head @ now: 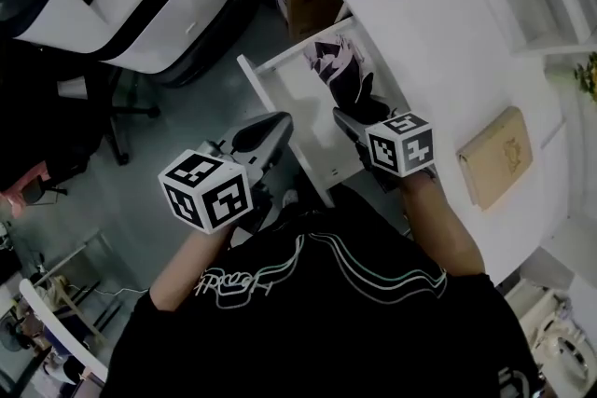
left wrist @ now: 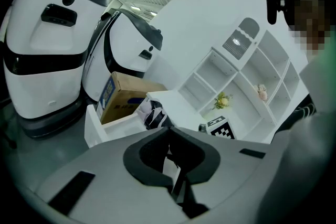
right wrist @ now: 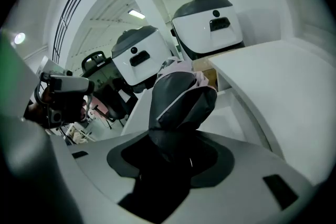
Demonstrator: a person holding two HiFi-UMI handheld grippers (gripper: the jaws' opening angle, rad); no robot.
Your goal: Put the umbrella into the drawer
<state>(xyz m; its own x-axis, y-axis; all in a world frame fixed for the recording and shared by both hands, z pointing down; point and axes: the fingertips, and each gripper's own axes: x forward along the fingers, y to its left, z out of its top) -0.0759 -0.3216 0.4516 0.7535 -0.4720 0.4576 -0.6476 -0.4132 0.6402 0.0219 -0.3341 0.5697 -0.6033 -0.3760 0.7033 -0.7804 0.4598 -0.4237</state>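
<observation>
The right claw (head: pixel 355 119) is clenched on the umbrella (head: pixel 340 70); in its own view the jaws (right wrist: pixel 168 153) grip the near end of the folded, dark, pink-edged bundle (right wrist: pixel 181 99), which sticks out ahead of them. The umbrella is over the inside of the open white drawer (head: pixel 280 93), close to the desk (head: pixel 438 33) edge; whether it touches the drawer's floor I cannot tell. The left claw (head: pixel 264 133) hangs just beside the drawer's front corner, apart from the umbrella, with its jaws (left wrist: pixel 173 165) drawn together on nothing. From the left gripper view, the umbrella (left wrist: pixel 152 113) shows in the drawer (left wrist: pixel 102 131), with a box (left wrist: pixel 126 94) behind. A tan book (head: pixel 494 154) lies on the desk, well apart from the drawer.
</observation>
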